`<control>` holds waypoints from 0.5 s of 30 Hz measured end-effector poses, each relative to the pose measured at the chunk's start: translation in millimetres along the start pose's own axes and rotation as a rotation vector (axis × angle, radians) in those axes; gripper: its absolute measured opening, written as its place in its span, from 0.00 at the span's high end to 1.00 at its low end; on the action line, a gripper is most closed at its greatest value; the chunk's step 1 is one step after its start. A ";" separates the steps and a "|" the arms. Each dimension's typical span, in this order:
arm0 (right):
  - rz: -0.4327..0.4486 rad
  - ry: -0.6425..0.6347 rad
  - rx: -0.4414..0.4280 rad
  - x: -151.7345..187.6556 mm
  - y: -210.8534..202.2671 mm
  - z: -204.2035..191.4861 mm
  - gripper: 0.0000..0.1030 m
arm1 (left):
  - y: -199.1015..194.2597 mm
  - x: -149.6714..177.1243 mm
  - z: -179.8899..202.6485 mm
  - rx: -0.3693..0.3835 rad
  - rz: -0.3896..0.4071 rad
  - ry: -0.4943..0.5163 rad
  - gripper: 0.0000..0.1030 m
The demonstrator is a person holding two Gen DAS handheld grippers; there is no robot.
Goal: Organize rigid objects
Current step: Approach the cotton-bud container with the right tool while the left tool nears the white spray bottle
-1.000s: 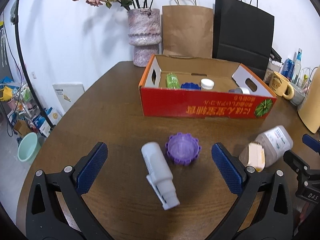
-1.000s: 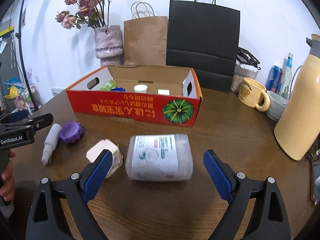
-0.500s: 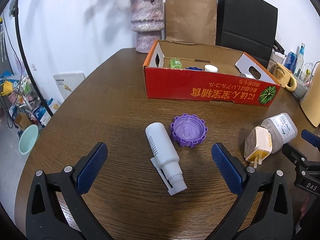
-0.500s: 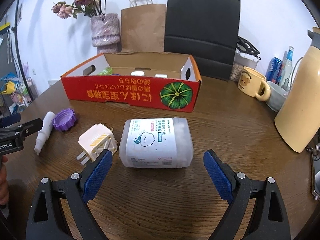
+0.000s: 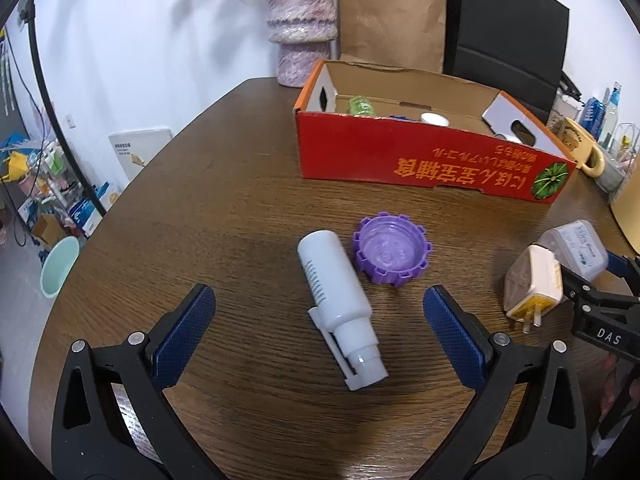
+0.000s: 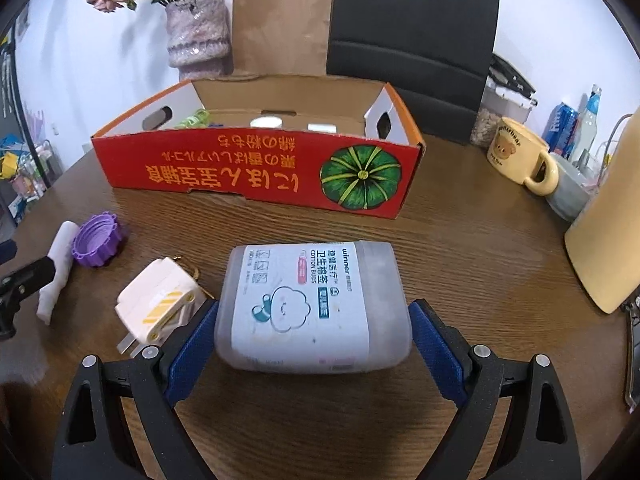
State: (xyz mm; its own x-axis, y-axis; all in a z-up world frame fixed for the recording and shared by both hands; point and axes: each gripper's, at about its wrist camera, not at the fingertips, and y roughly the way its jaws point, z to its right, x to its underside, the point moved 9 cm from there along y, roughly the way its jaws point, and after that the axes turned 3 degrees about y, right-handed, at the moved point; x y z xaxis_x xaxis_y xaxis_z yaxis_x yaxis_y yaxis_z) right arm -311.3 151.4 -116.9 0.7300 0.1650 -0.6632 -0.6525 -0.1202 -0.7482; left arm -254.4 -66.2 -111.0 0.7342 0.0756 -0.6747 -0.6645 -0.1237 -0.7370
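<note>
A white spray bottle point(image 5: 340, 304) lies on the brown table beside a purple ridged cap point(image 5: 392, 249). My left gripper point(image 5: 318, 322) is open, its jaws on either side of the bottle's nozzle end, not touching. A frosted cotton-bud box point(image 6: 314, 306) lies on its side between the open jaws of my right gripper point(image 6: 314, 334); the blue pads stand beside its ends. A white plug adapter point(image 6: 158, 304) lies just left of it. The red cardboard box point(image 6: 256, 168) holds several small items and stands behind.
A yellow bear mug point(image 6: 520, 156), a grey bowl point(image 6: 568, 196) and a cream thermos point(image 6: 612, 216) stand at the right. A vase point(image 6: 198, 36), a brown paper bag point(image 6: 280, 24) and a black bag point(image 6: 412, 40) stand behind the box. The table edge curves at the left point(image 5: 132, 192).
Both grippers have moved forward and lower. The right jaws now flank the cotton-bud box; the left jaws now flank the spray bottle's end. No object has moved.
</note>
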 end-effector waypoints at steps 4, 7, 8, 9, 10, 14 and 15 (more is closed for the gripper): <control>-0.031 0.009 -0.017 0.7 7.5 0.0 0.07 | 3.8 2.4 -3.7 -0.006 -0.021 -0.011 0.00; -0.028 0.018 -0.024 0.3 7.6 1.1 0.17 | 6.0 4.2 -5.7 -0.001 -0.036 -0.018 0.00; -0.022 0.023 -0.021 -0.1 6.6 2.0 0.17 | 6.8 4.7 -6.5 -0.002 -0.041 -0.019 0.00; -0.006 0.032 -0.024 -1.0 3.6 3.5 0.17 | 7.6 4.7 -6.9 -0.002 -0.044 -0.021 0.00; 0.008 0.039 -0.027 -2.4 0.8 4.8 0.17 | 8.5 5.2 -7.9 -0.002 -0.050 -0.024 0.00; 0.046 0.048 -0.025 -4.1 -8.6 4.6 0.17 | 11.3 6.6 -11.1 0.000 -0.064 -0.034 0.01; 0.054 0.046 -0.023 -4.5 -10.6 4.1 0.17 | 12.4 7.0 -11.4 -0.003 -0.067 -0.036 0.01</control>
State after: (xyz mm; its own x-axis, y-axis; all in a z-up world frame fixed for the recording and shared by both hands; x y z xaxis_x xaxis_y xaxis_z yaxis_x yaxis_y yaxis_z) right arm -308.5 155.9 -105.9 0.7026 0.1122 -0.7027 -0.6870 -0.1503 -0.7109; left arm -256.0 -78.5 -124.4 0.7718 0.1190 -0.6246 -0.6133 -0.1203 -0.7807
